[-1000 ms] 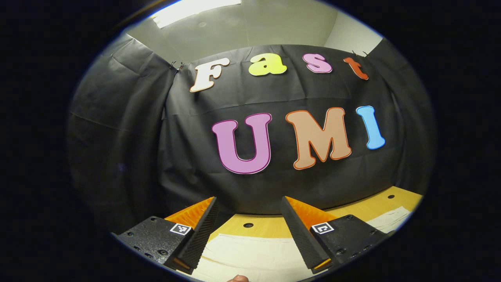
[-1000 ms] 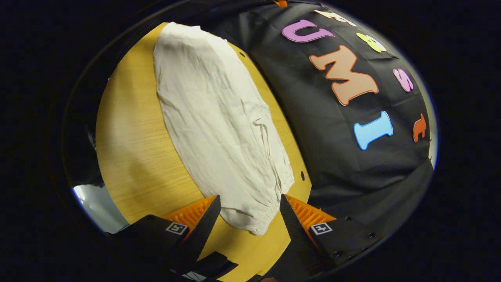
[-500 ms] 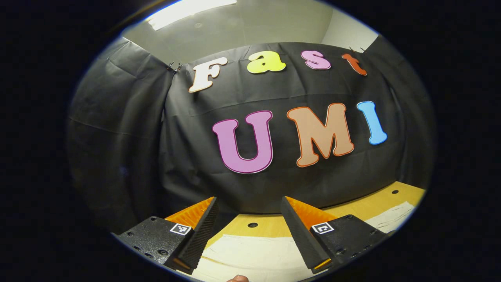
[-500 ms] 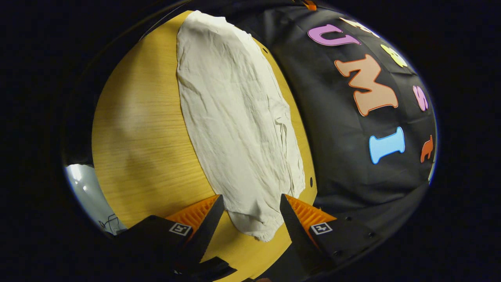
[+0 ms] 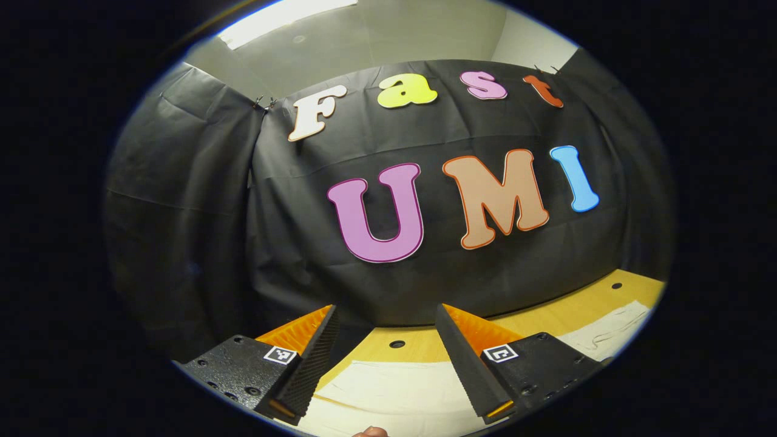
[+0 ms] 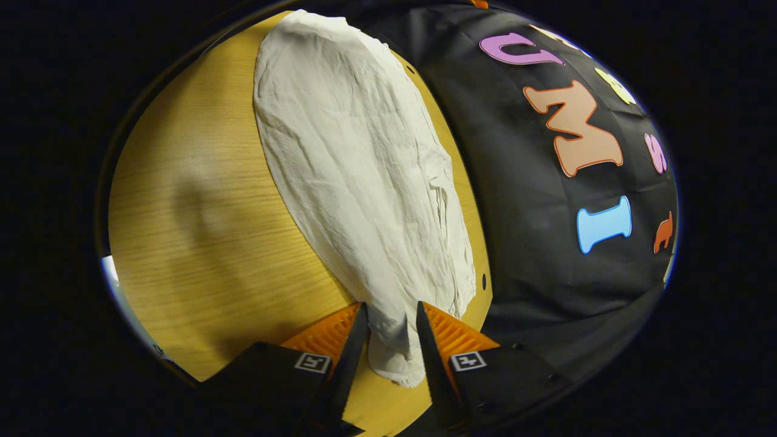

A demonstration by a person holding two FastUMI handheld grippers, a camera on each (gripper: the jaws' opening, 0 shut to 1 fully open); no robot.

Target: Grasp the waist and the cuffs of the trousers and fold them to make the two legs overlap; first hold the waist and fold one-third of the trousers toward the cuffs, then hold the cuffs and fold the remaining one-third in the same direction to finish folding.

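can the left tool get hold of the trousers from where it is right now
Probably yes. The left tool is open, with the pale trousers lying flat on the table just below and between its fingers. Nothing lies in between; it likely only needs to lower and close.

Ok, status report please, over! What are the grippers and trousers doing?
Right gripper shut on trousers end. Left gripper open above them. Trousers flat on table. Nothing blocking.
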